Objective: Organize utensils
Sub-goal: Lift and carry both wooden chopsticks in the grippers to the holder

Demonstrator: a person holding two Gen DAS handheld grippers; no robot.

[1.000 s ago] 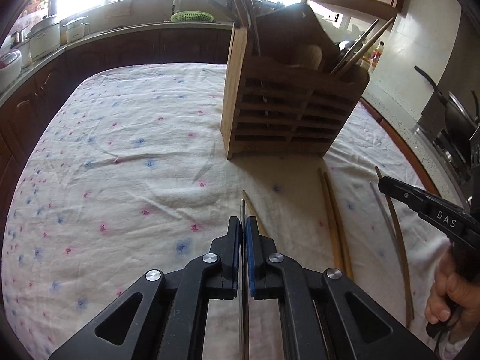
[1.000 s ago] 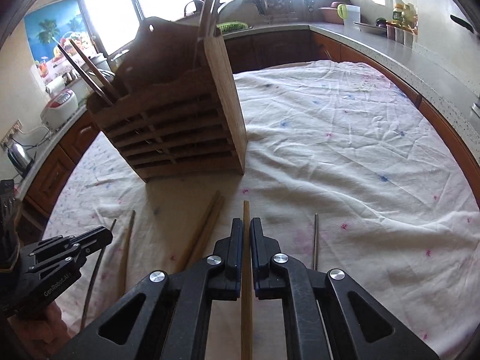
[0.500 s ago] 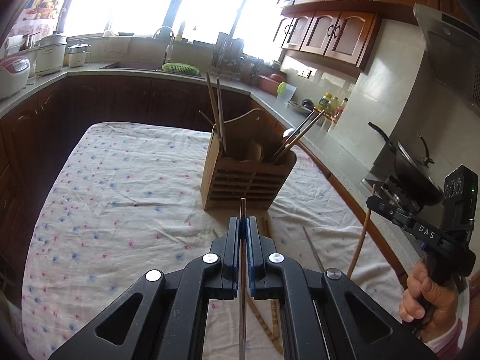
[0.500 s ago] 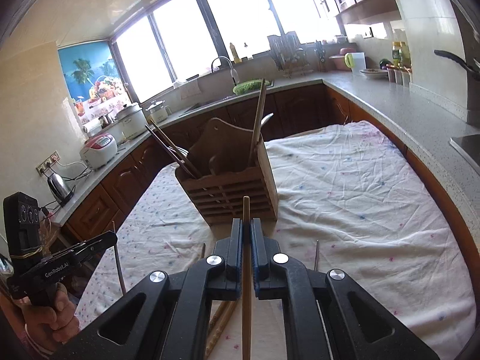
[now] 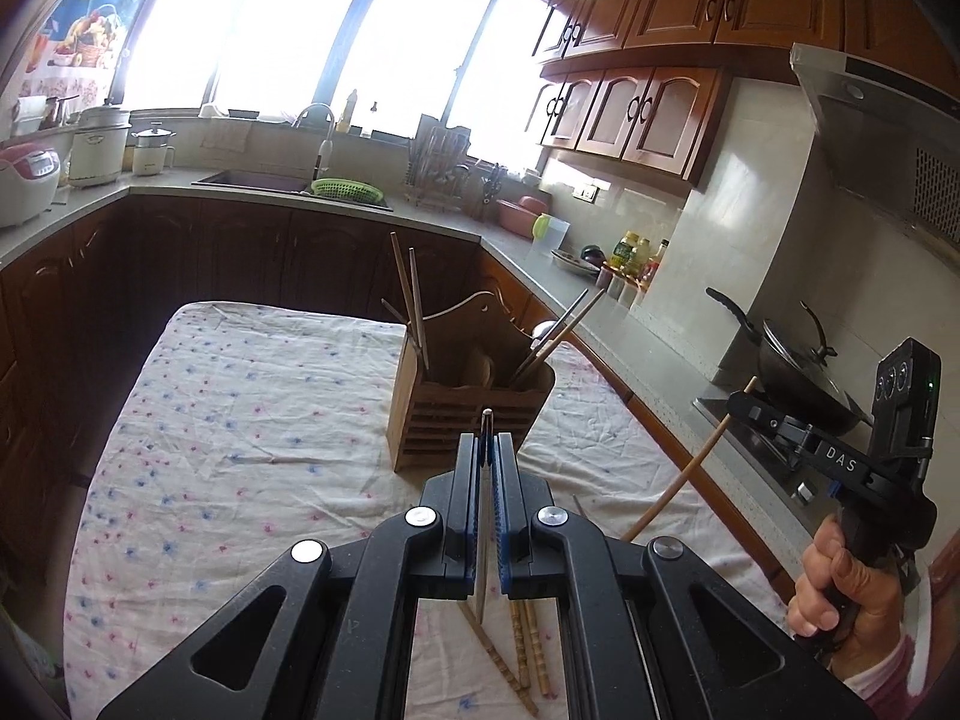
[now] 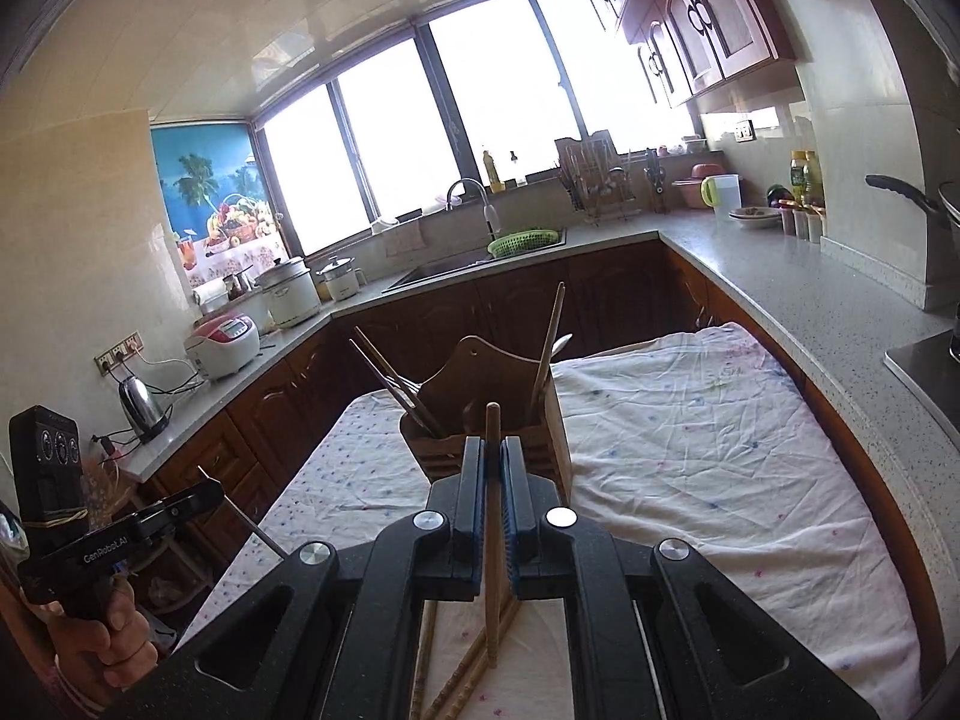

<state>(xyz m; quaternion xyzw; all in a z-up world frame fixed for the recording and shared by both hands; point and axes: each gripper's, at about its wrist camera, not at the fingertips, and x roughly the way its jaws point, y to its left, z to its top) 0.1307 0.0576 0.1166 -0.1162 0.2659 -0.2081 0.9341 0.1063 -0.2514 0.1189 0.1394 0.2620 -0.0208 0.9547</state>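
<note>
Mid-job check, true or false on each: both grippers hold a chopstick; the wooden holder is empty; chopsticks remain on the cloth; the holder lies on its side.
1. Both grippers hold a chopstick. True: the left gripper clamps a metal chopstick, the right gripper a wooden chopstick.
2. The wooden holder is empty. False: utensils already stand in it.
3. Chopsticks remain on the cloth. True: loose chopsticks lie there.
4. The holder lies on its side. False: it stands upright.

Two grippers (image 5: 487, 450) (image 6: 492, 456) — one wooden holder (image 5: 465, 420) — one wok (image 5: 798, 378).
</note>
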